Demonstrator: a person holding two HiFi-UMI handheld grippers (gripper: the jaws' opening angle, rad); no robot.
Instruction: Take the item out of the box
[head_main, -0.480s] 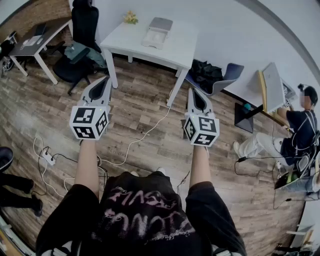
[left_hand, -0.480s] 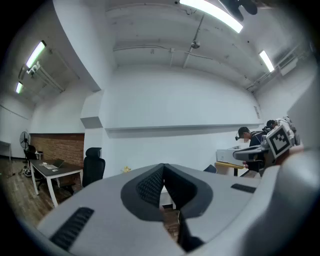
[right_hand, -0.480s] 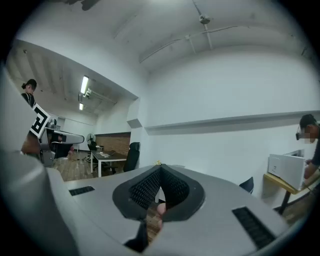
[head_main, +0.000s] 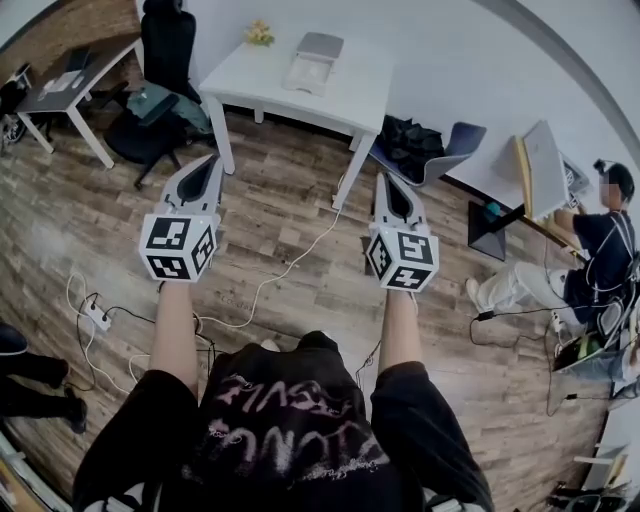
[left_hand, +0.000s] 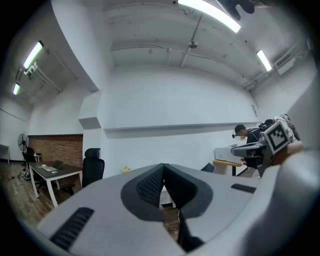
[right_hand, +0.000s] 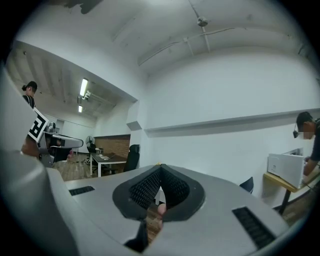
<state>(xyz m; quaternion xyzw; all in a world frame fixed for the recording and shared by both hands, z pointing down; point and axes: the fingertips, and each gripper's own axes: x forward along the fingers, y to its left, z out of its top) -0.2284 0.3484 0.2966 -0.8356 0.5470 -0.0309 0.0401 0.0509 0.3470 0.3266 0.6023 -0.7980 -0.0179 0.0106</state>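
The wooden floor (head_main: 300, 215) takes up most of the head view, and the person stands on it with open boards between them and the white table (head_main: 360, 100). That gap probably explains everything else here: the work has not started and the approach comes first. Both forearms are stretched forward, side by side, with the tools held level and aimed toward the table rather than down at anything. This looks like a carrying pose, not a reach. The left gripper (head_main: 212, 158) has its jaws brought together to a point. Its own view shows the ribbed pads meeting at the tip with only the far wall and furniture beyond them, so it holds and touches nothing. The right gripper (head_main: 384, 181) is the same, its jaws meeting at the tip and empty. Closed tongs make sense while walking, but I judge both will need to spread before either can take hold. The box (head_main: 313, 62) sits on the far part of the table, well away from both tools, pale and apparently with its lid tipped back. The item to be taken out should be inside it, but it is too small and distant to make out.
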